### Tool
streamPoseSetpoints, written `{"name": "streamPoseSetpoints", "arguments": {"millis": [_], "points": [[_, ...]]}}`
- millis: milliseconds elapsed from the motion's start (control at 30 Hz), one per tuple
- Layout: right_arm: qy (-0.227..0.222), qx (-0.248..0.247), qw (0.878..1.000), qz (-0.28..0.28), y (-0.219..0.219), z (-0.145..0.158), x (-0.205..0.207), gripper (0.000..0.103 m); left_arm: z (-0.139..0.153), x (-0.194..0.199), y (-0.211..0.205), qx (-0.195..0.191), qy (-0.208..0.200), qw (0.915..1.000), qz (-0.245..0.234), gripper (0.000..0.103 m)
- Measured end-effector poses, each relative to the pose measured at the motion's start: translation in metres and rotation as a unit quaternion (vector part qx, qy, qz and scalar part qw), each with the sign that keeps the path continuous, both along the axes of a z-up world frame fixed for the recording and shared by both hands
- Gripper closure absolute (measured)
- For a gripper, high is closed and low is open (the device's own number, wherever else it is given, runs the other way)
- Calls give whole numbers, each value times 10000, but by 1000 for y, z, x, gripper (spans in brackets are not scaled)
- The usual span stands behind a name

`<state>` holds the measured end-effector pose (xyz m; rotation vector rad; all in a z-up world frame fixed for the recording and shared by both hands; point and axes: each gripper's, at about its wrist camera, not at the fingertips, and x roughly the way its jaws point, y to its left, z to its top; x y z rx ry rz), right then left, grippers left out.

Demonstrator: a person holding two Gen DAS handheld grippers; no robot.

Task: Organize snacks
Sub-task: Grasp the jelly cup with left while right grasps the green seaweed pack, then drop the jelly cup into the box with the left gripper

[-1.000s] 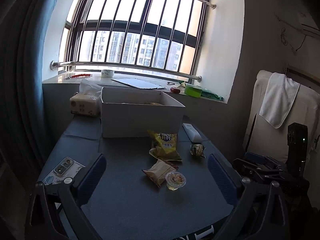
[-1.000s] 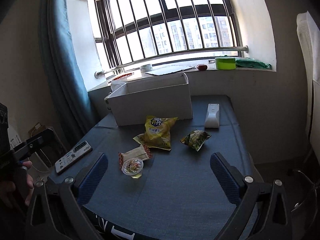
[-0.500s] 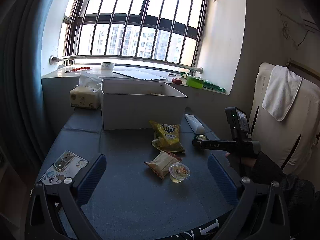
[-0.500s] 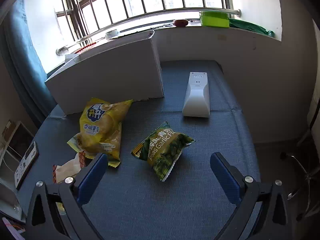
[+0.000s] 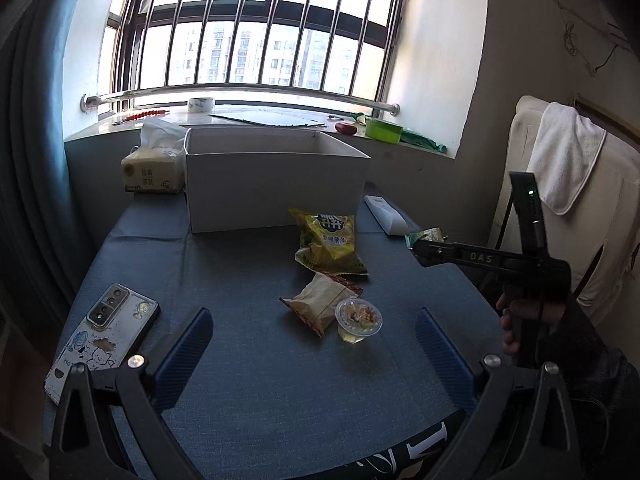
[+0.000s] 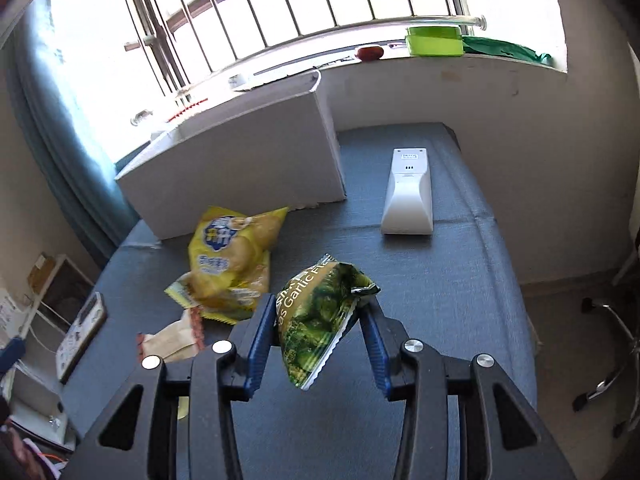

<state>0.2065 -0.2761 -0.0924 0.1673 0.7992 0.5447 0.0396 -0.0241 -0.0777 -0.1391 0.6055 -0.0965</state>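
Note:
My right gripper (image 6: 319, 304) is closing its jaws on a green garlic snack bag (image 6: 316, 312), and both pads press its crumpled sides. In the left wrist view that gripper (image 5: 420, 248) reaches in from the right with the green bag (image 5: 428, 235) at its tip. A yellow chip bag (image 5: 328, 240), a tan packet (image 5: 316, 304) and a clear jelly cup (image 5: 358, 318) lie mid-table. Behind them stands an open white box (image 5: 276, 184). My left gripper (image 5: 312, 320) hangs open over the near table, holding nothing.
A white remote (image 6: 408, 196) lies right of the box. A phone (image 5: 104, 332) rests near the left front edge, a tissue pack (image 5: 152, 168) left of the box. A chair with a towel (image 5: 564, 152) stands at the right. The window sill runs behind.
My right gripper moved in over the green bag and closed its wide-open jaws around it. The left gripper sank a little toward the table.

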Motion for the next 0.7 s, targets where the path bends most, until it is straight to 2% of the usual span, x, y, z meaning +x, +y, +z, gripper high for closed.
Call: {"name": "streamPoseSetpoints", "arguments": {"millis": [100, 200, 267, 400, 467, 533, 567, 667, 700], "points": [[-76, 475, 9988, 39, -15, 13, -32, 56, -10, 16, -15, 256, 208, 9987, -388, 0], [-251, 682, 9974, 7, -26, 25, -62, 56, -21, 33, -34, 722, 193, 9949, -683, 0], [-216, 893, 9958, -25, -36, 29, -74, 56, -30, 48, -44, 1006, 378, 9906, -844, 2], [-355, 880, 9955, 0, -47, 36, -93, 56, -50, 76, -55, 1112, 728, 9854, -1062, 8], [-433, 882, 9951, 47, -50, 37, -98, 56, -63, 88, -58, 1171, 920, 9835, -1028, 15], [-466, 874, 9951, 79, -49, 38, -99, 56, -70, 92, -62, 1206, 1011, 9816, -1084, 49], [-482, 857, 9951, 81, -48, 37, -99, 56, -71, 92, -61, 1220, 1005, 9820, -1030, 57], [-377, 887, 9953, 119, -46, 32, -98, 56, -64, 83, -50, 719, 859, 9879, -1078, 57], [-364, 893, 9952, 167, -45, 31, -98, 56, -60, 78, -47, 678, 764, 9894, -1033, 57]]}}
